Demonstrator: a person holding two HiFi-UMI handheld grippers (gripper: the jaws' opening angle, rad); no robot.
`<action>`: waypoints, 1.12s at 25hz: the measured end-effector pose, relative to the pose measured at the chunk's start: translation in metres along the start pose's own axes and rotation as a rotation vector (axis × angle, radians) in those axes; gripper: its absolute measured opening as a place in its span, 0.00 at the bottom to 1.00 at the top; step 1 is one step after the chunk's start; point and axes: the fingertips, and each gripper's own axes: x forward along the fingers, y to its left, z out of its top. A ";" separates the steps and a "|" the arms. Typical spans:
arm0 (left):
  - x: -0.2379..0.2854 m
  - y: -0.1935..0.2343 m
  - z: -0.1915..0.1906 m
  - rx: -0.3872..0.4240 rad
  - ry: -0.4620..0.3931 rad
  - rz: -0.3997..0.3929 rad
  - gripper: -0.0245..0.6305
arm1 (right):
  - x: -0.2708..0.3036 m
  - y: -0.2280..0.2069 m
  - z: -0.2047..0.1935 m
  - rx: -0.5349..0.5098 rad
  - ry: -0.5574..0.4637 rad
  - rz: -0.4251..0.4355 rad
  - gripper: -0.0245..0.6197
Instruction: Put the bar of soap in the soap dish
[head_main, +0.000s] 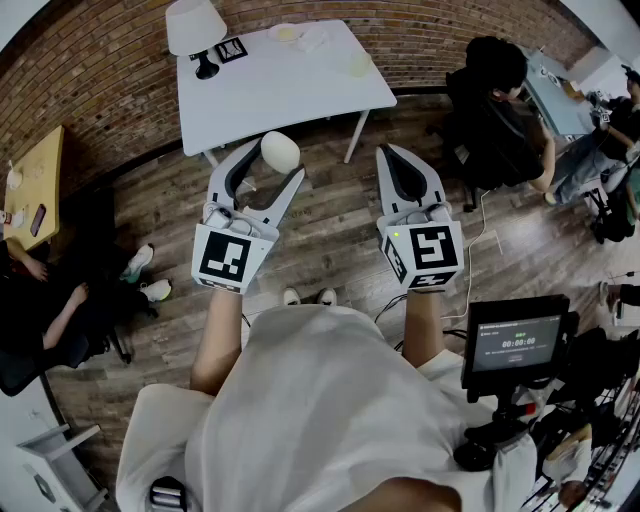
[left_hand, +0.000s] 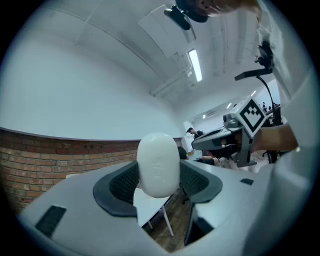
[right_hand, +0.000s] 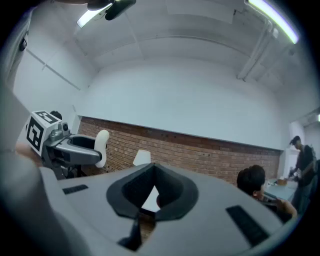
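Note:
A white oval bar of soap (head_main: 280, 151) stands clamped between the tips of my left gripper (head_main: 272, 162), held level in the air over the wooden floor, short of the white table (head_main: 300, 95). In the left gripper view the soap (left_hand: 158, 165) fills the gap between the dark pads (left_hand: 120, 182). My right gripper (head_main: 388, 153) hangs beside it, shut and empty, its pads (right_hand: 165, 192) meeting at the tips. On the far part of the table lies a small pale round dish-like item (head_main: 287, 32); it is too small to tell what it is.
A white lamp (head_main: 195, 28) and a marker card (head_main: 232, 48) stand on the table, with a pale object (head_main: 358, 65) near its right edge. A seated person (head_main: 500, 110) is at the right, another (head_main: 45, 320) at the left. A screen on a stand (head_main: 518, 343) is at the lower right.

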 end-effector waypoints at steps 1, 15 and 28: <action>-0.001 -0.001 0.000 -0.002 0.000 0.000 0.44 | -0.002 0.002 0.001 0.008 -0.004 0.004 0.04; -0.013 -0.002 -0.019 -0.048 0.018 -0.017 0.44 | -0.016 0.015 -0.005 0.042 0.000 -0.003 0.04; -0.023 0.007 -0.037 -0.070 0.043 -0.048 0.44 | -0.008 0.034 -0.012 0.057 0.027 -0.020 0.04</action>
